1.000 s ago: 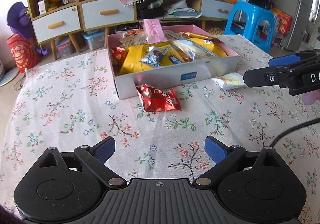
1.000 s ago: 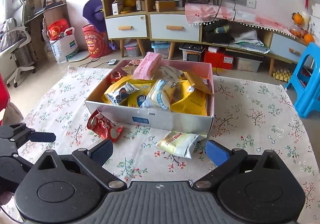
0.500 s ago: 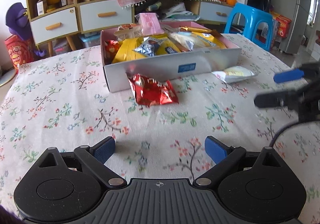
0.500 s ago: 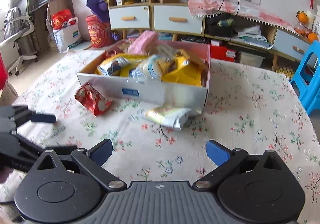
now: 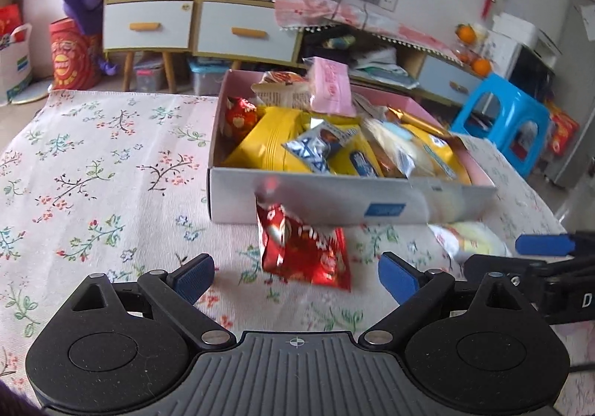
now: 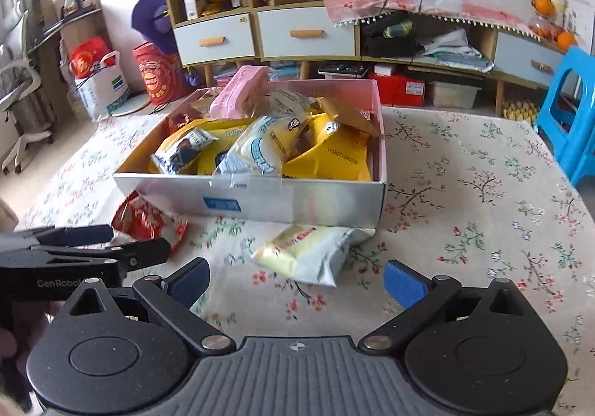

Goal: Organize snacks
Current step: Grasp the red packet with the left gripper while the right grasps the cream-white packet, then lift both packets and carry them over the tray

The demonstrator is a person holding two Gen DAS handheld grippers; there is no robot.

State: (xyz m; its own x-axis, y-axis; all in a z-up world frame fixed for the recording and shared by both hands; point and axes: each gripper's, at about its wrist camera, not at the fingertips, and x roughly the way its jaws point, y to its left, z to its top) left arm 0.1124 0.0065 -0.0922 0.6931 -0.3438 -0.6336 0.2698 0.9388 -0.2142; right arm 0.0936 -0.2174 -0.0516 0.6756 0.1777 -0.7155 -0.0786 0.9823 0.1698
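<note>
Left wrist view: the left gripper is wide open and empty, with the red snack bag lying on the table between its fingers, touching the box.

Right wrist view: the right gripper is wide open and empty, and the pale yellow snack bag lies just ahead of it by the box.

Here's the surface, draped in a pale cloth printed with little flowering branches, and sitting square on it is the open box, silver-fronted with a blue label and pink inside, heaped to the brim with yellow, white and pink snack packets. Right up against the box's front wall lies the red foil packet towards its left end, crumpled and flat on the cloth. The pale yellow packet lies towards the right end, its far end tucked at the foot of the box near the corner.
</note>
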